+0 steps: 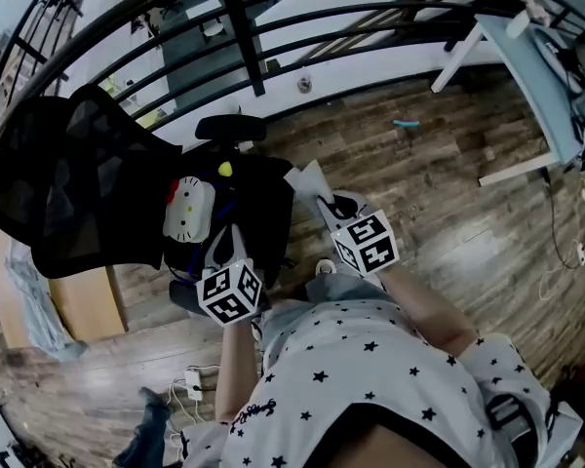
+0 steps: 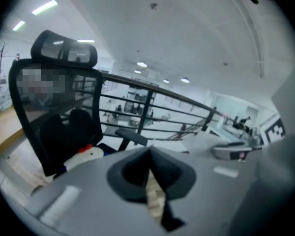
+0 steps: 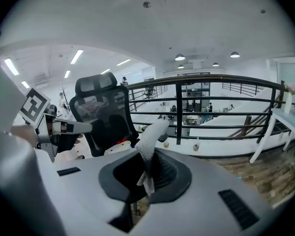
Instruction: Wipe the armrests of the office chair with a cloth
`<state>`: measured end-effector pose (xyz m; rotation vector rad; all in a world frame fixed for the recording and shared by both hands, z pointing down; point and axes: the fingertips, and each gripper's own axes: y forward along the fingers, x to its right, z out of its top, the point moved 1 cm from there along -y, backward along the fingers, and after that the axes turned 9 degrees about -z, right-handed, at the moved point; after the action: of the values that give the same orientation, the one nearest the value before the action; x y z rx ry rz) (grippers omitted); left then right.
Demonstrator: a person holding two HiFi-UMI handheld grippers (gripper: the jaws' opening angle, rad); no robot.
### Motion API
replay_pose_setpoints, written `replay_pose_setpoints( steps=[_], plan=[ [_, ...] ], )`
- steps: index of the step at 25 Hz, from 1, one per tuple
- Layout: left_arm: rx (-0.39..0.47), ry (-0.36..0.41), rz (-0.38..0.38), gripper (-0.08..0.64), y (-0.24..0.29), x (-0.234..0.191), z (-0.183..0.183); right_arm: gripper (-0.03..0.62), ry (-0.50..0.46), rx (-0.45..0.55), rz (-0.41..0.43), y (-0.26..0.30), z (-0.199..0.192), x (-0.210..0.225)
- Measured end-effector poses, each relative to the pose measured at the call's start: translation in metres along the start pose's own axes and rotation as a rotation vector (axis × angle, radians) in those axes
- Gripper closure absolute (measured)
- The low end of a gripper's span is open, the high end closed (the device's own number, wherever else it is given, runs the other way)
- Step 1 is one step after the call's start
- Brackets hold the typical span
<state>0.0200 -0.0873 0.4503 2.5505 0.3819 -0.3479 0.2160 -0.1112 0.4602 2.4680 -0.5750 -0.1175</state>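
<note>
The black mesh office chair (image 1: 78, 183) stands at the left, with a white cat plush (image 1: 188, 210) on its seat. Its far armrest (image 1: 231, 127) points toward the railing. My right gripper (image 1: 326, 205) is shut on a white cloth (image 1: 307, 177), held in the air just right of the seat and touching no armrest. In the right gripper view the cloth (image 3: 150, 134) sticks up from the shut jaws of the right gripper (image 3: 148, 162). My left gripper (image 1: 232, 240) hovers over the seat's near edge. Its jaws (image 2: 148, 152) are shut and hold nothing. The far armrest (image 2: 132, 136) lies ahead of them.
A black metal railing (image 1: 244, 32) runs behind the chair, with a small cup (image 1: 304, 85) at its foot. A white table (image 1: 546, 86) stands at the right over wooden floor (image 1: 439, 174). Cables and a power strip (image 1: 190, 386) lie near my feet.
</note>
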Motion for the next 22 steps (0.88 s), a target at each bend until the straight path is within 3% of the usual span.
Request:
replay_pose_setpoints(
  steps=[11, 22],
  plan=[
    [-0.005, 0.013, 0.007, 0.554, 0.029, 0.024, 0.005, 0.56, 0.011, 0.042, 0.056, 0.017, 0.03, 0.019],
    [-0.003, -0.028, 0.069, 0.554, 0.059, 0.003, 0.013, 0.56, 0.02, 0.017, 0.158, 0.097, 0.072, 0.001]
  ],
)
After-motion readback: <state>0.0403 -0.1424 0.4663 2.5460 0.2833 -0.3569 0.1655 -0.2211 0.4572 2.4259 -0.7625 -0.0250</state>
